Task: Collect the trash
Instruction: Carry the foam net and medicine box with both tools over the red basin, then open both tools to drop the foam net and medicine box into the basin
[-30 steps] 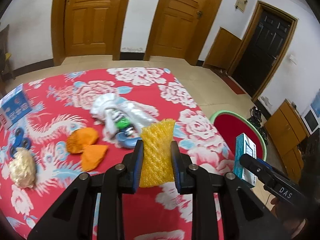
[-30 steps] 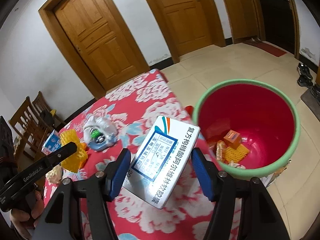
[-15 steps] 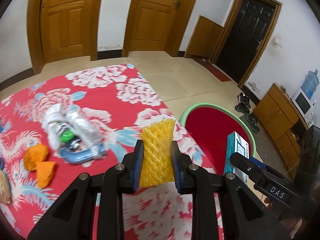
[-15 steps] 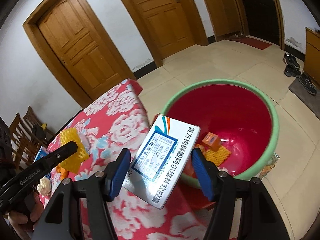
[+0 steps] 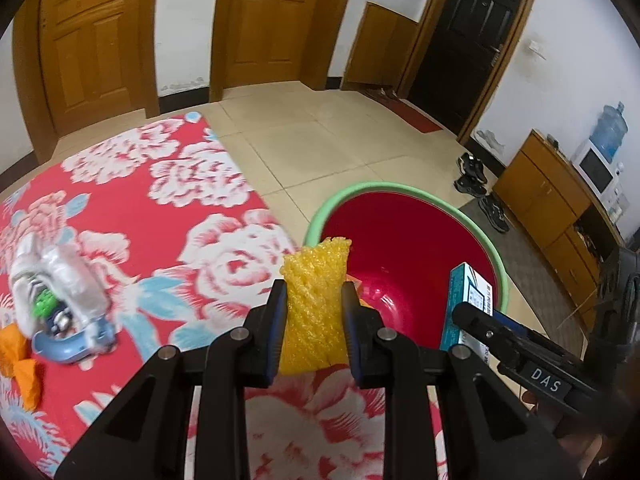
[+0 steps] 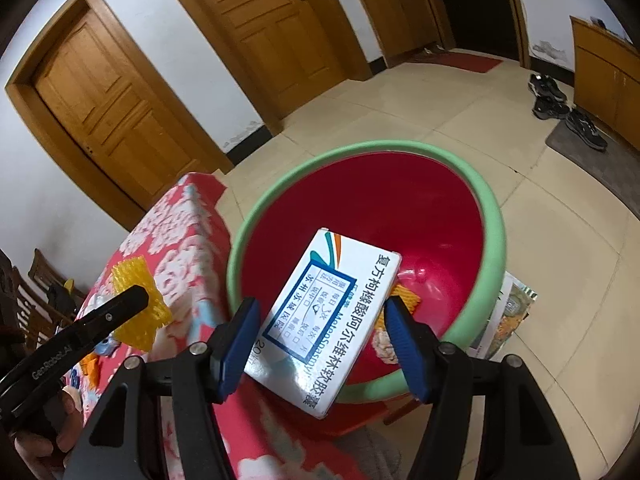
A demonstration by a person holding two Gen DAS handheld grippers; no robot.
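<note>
Left hand-held gripper [image 5: 314, 312] clamps yellow foam net [image 5: 316, 304] at table [image 5: 168, 208] edge; right hand-held gripper [image 6: 320, 344] grips medicine box [image 6: 324, 328] over red bin [image 6: 490, 216] beside table.

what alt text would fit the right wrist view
The right gripper holds a white medicine box with Chinese text over a red basin with a green rim. At left, the left gripper holds yellow foam netting above a red floral tablecloth.
</note>
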